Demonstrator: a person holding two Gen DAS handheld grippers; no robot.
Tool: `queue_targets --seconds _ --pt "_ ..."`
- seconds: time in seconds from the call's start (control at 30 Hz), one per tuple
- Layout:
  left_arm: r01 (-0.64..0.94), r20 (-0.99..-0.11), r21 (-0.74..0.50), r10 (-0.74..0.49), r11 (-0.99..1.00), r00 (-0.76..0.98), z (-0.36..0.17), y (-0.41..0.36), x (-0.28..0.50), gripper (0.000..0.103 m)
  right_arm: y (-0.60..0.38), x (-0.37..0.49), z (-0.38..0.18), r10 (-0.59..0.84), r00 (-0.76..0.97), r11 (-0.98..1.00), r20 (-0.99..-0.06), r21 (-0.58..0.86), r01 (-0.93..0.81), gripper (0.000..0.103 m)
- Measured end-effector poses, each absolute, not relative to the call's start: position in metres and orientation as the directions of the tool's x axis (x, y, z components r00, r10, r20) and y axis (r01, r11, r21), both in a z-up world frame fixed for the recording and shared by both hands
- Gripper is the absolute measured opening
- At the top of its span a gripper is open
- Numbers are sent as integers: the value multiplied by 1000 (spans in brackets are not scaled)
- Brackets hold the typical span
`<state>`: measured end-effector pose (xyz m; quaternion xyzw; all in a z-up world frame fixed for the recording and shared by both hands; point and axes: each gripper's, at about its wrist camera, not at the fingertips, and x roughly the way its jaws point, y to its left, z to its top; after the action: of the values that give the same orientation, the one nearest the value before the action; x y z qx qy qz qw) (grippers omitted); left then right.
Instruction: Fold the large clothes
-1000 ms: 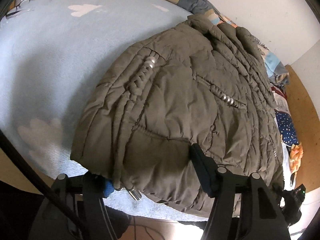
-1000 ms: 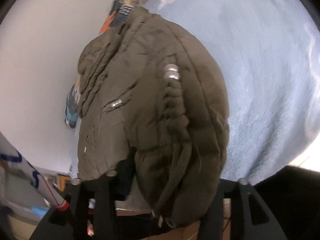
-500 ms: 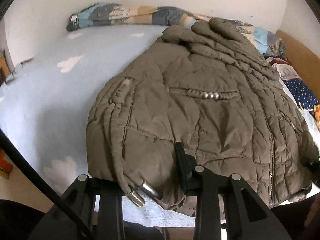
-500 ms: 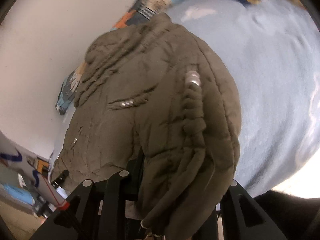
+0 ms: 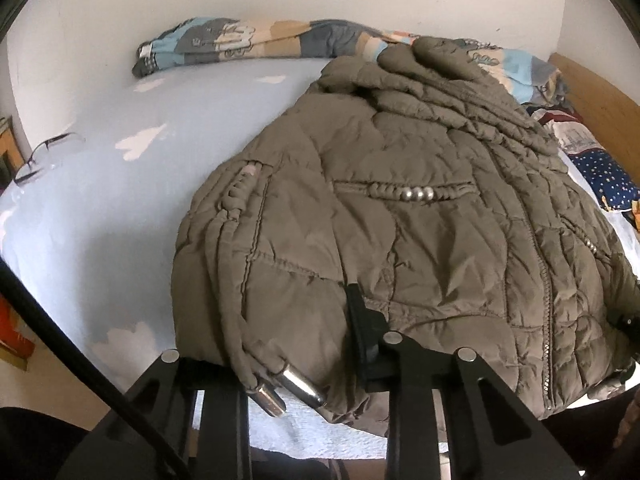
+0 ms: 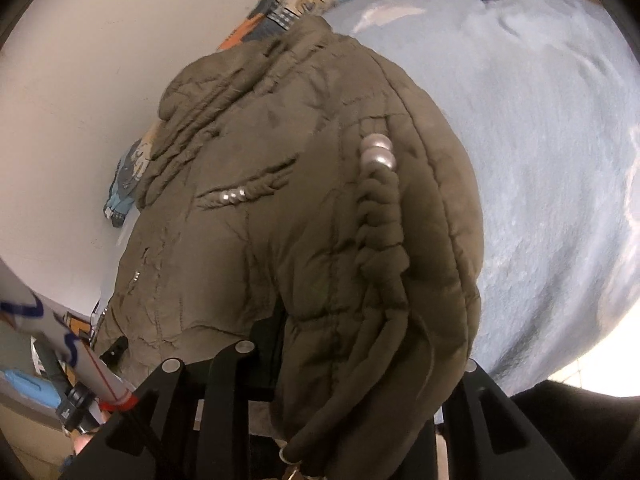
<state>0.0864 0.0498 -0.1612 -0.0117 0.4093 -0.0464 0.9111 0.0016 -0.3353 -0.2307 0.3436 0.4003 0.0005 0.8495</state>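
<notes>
Both tongs grip coat hem at bed's near edge.
L tongs (image 5: 304, 360) & R tongs (image 6: 356, 376) clamped on coat (image 5: 400, 220); lift evenly, fold twd collar, keep bed (image 5: 120, 200) side flat.

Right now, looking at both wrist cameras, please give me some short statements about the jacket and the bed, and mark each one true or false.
1. The jacket is olive-brown and quilted. True.
2. It lies on a red sheet. False: the bed sheet is light blue with white clouds.
3. Glasses lie on the sheet. True.
4. The left gripper hangs clear of the jacket. False: it grips the hem.
5. The jacket is hanging on a hanger. False: it is spread on the bed.
</notes>
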Motion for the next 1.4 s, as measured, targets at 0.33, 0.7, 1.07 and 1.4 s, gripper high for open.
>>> queue_targets --seconds 0.33,0.7,1.07,1.4 --pt "148 -604 1 -117 989 788 -120 41 57 19 -324 -13 -171 178 775 852 -606 489 186 22" --pt "175 -578 -78 -187 982 794 -86 54 31 19 -330 -43 -136 184 814 855 -551 498 143 22" --pt "214 -539 -96 -231 972 810 -50 67 39 19 -343 -59 -105 209 839 843 -503 527 106 22" --pt "242 -547 -113 -264 963 794 -26 67 59 20 -346 -46 -72 202 862 860 -465 505 71 22"
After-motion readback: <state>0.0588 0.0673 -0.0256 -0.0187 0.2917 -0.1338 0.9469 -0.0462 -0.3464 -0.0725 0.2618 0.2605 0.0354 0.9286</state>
